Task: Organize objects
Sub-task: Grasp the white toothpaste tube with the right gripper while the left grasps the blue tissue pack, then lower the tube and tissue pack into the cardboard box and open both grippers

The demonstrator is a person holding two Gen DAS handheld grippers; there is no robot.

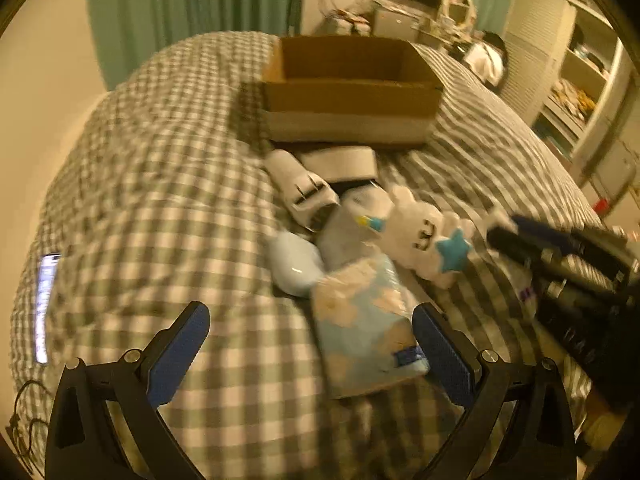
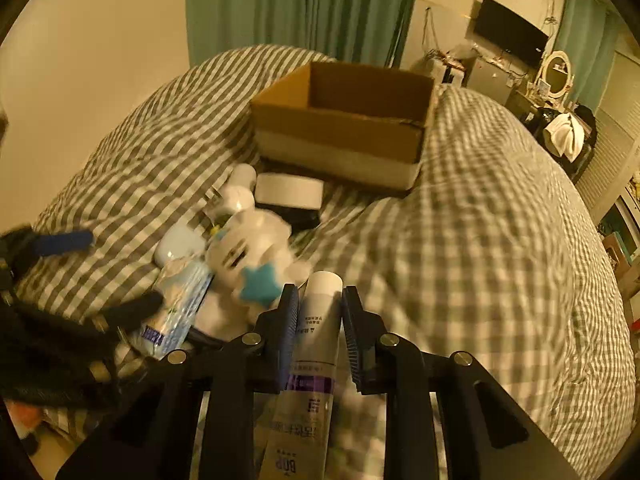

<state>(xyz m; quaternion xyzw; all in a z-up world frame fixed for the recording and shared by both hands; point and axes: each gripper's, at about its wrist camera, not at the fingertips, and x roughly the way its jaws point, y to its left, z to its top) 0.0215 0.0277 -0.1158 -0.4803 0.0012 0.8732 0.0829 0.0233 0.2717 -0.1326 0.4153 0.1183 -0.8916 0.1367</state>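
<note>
The right gripper (image 2: 319, 312) clamps a white squeeze tube with a purple band (image 2: 316, 344) above the grey-checked bedcover (image 2: 500, 240). The left gripper (image 1: 310, 334) is spread wide around a pale blue cloud-print packet (image 1: 366, 320), near the open brown cardboard box (image 1: 348, 92)

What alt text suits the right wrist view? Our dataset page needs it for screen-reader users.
The right gripper is shut on a white tube above a gingham-covered bed. Beyond lie a white plush toy, a blue tissue pack and an open cardboard box.
</note>
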